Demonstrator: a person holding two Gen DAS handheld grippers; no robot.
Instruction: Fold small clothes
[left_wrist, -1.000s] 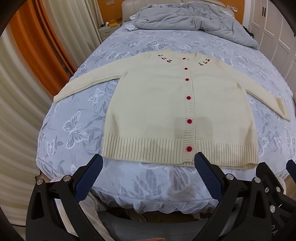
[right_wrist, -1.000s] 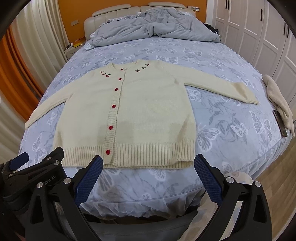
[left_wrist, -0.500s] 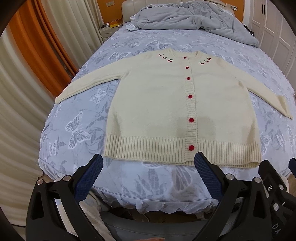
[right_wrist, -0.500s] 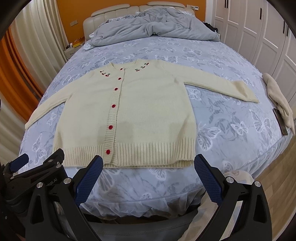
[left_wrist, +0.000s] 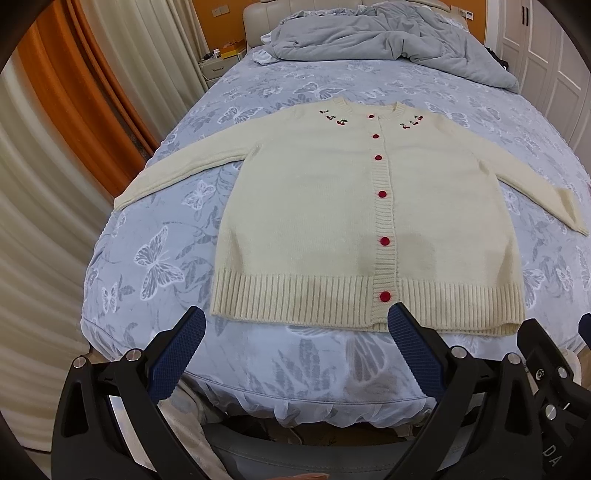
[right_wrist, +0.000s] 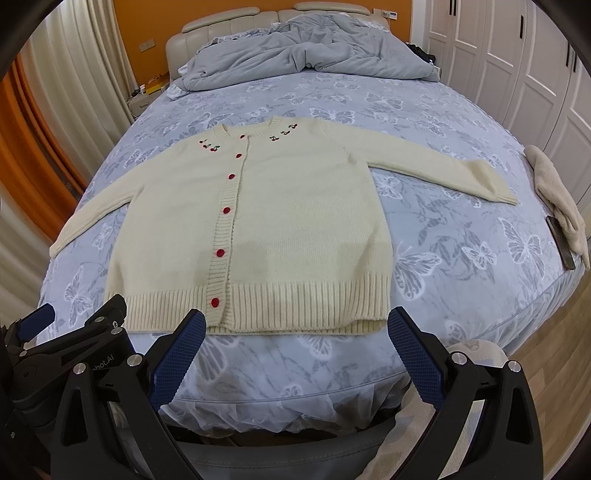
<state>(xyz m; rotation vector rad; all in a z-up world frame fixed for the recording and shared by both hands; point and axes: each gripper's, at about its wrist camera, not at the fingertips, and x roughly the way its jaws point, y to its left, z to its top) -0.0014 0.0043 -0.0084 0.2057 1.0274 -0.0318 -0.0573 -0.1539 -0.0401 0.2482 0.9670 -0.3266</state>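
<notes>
A: Where was the cardigan (left_wrist: 354, 221) found relative to the left gripper (left_wrist: 295, 328)?

B: It was laid flat and buttoned on the bed (left_wrist: 177, 236), straight ahead of the fingertips. The ribbed hem (left_wrist: 295, 295) was recorded as the nearest edge, just beyond the tips; the collar lay farthest off. The long axis, sleeve to sleeve, was noted as running crosswise to the fingers.

A: And the right gripper (right_wrist: 295, 328)?

B: The same hem was seen just ahead of it, the body shifted slightly to its left. Both jaws were spread wide; nothing was held, nothing touched.

A: Which sleeve fell to which?

B: The left sleeve (left_wrist: 177, 173) was judged nearer the left gripper, ahead and out to its left; the right sleeve (right_wrist: 461, 173) ahead and to the right of the right gripper. No fold was yet made.
</notes>
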